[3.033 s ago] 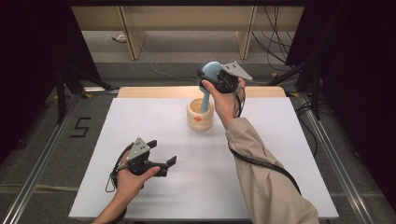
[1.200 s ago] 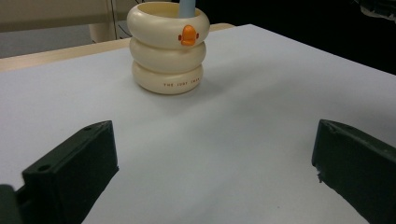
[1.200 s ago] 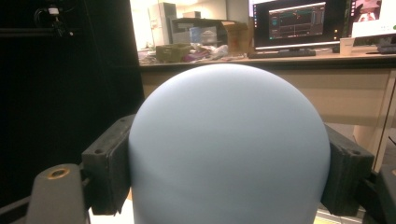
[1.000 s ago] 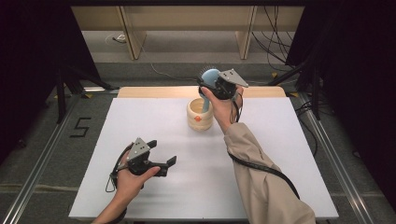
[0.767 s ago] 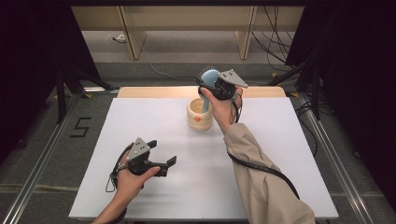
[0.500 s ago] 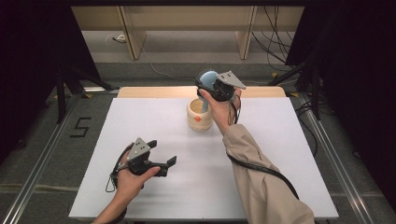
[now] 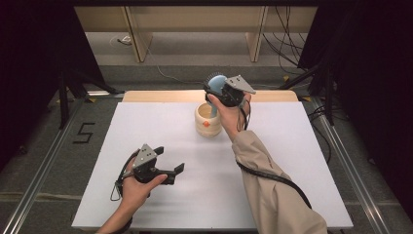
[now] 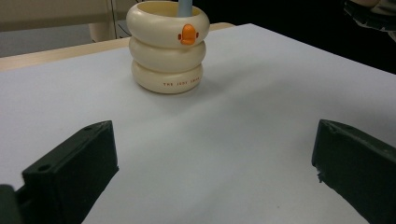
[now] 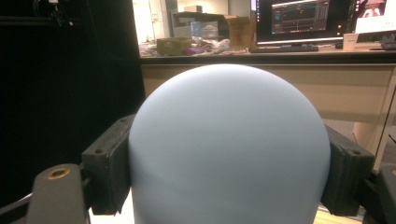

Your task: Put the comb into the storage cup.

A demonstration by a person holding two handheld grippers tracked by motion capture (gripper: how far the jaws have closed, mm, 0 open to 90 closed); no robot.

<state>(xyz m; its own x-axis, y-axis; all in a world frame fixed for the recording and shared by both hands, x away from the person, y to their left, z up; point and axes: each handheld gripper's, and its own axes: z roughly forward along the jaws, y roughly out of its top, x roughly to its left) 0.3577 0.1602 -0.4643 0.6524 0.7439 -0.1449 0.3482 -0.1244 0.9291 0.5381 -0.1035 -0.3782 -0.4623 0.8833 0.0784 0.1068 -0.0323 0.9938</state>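
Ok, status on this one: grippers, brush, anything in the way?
Right gripper shut on blue hairbrush, handle down in cream ringed holder. Left gripper open, idle over the table. Nothing in the way.

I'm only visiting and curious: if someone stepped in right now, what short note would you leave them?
Right gripper: shut on the blue brush, clamped at its round head above the cream holder; the handle already dips into the holder.
Left gripper: open, holding nothing, low over the white table near its front.
Done: brush picked up and lined up in the holder.
Left: probably lower the brush fully and release.
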